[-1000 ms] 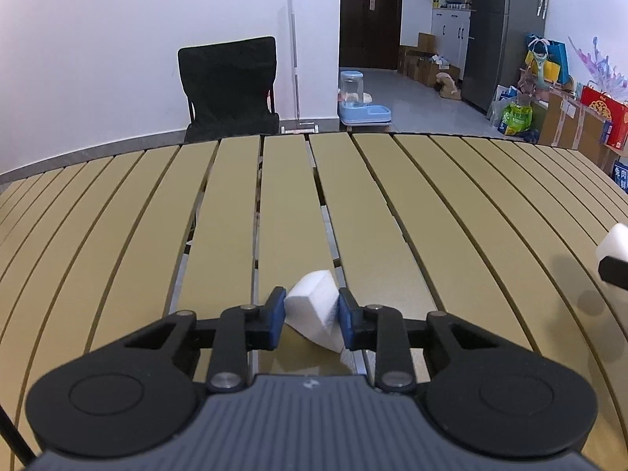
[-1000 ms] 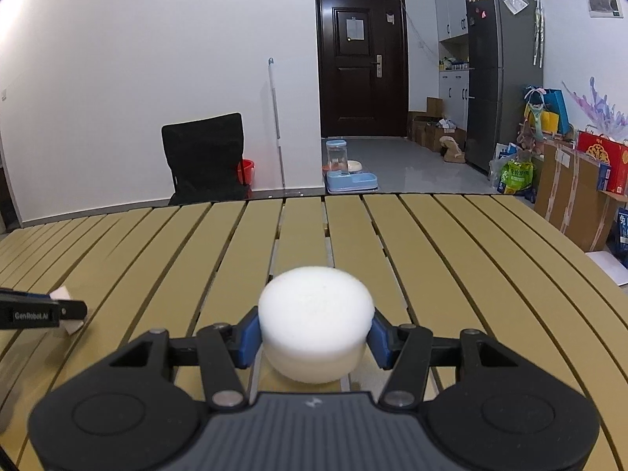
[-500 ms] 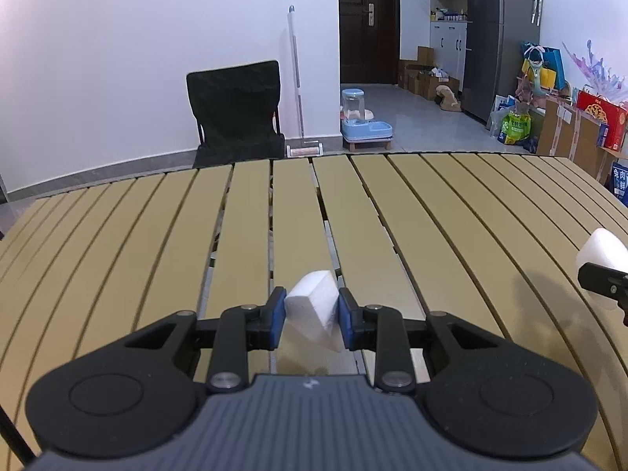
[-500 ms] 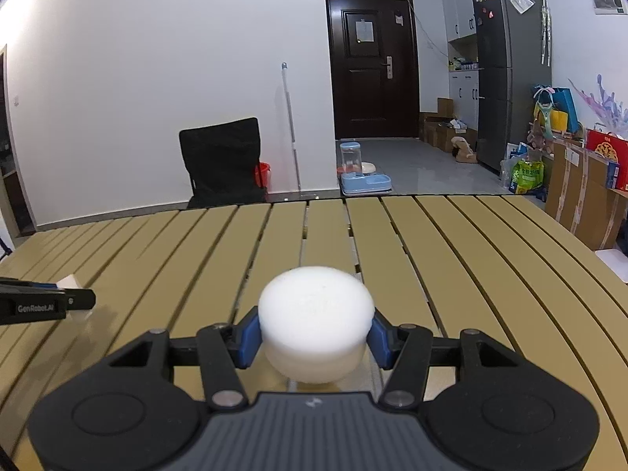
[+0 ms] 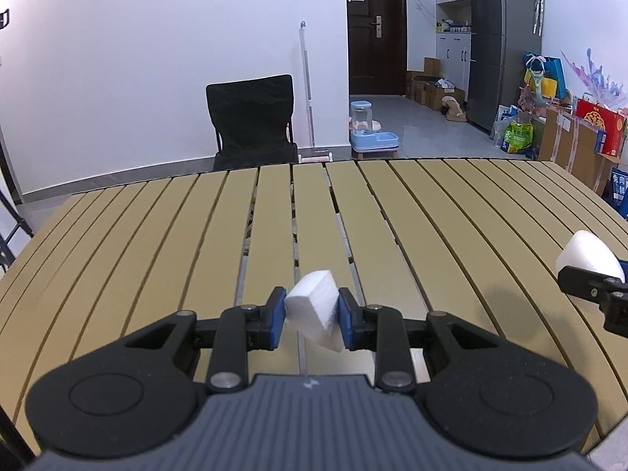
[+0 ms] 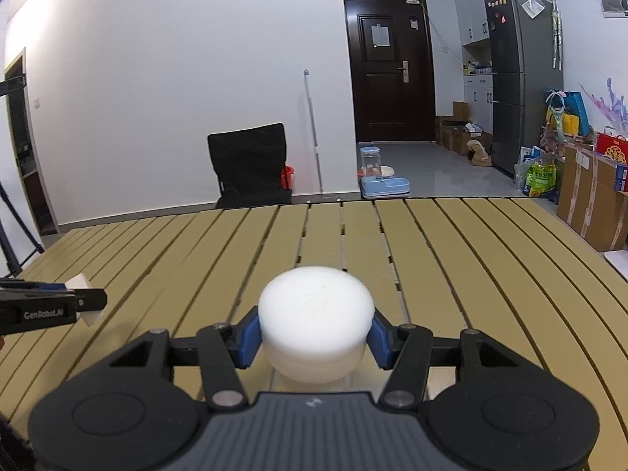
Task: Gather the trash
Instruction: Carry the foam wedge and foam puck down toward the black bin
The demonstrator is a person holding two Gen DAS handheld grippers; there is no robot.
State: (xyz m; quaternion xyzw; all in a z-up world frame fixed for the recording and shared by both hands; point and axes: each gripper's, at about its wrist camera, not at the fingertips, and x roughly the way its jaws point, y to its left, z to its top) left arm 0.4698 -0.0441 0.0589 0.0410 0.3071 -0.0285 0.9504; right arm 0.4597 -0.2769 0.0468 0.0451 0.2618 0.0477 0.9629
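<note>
My left gripper (image 5: 310,322) is shut on a small white foam wedge (image 5: 316,308), held clear above the slatted tan table (image 5: 431,212). The blue pads press its two sides. My right gripper (image 6: 315,333) is shut on a round white foam puck (image 6: 315,310), also lifted off the table (image 6: 451,255). In the left wrist view the foam puck (image 5: 588,255) shows at the far right edge in the right gripper's black fingers (image 5: 588,288). In the right wrist view the left gripper's finger (image 6: 51,308) shows at the far left with the foam wedge (image 6: 82,294) in it.
Beyond the table's far edge stand a black folding chair (image 5: 253,121), a mop handle (image 5: 306,86) against the white wall and a blue pet water feeder (image 5: 371,133). Cardboard boxes (image 6: 588,196), bags and a dark fridge (image 6: 522,78) fill the right side of the room.
Both grippers have risen and drawn back from the table's far edge, so more of the tabletop and floor shows. Each keeps its grip on its foam piece.
</note>
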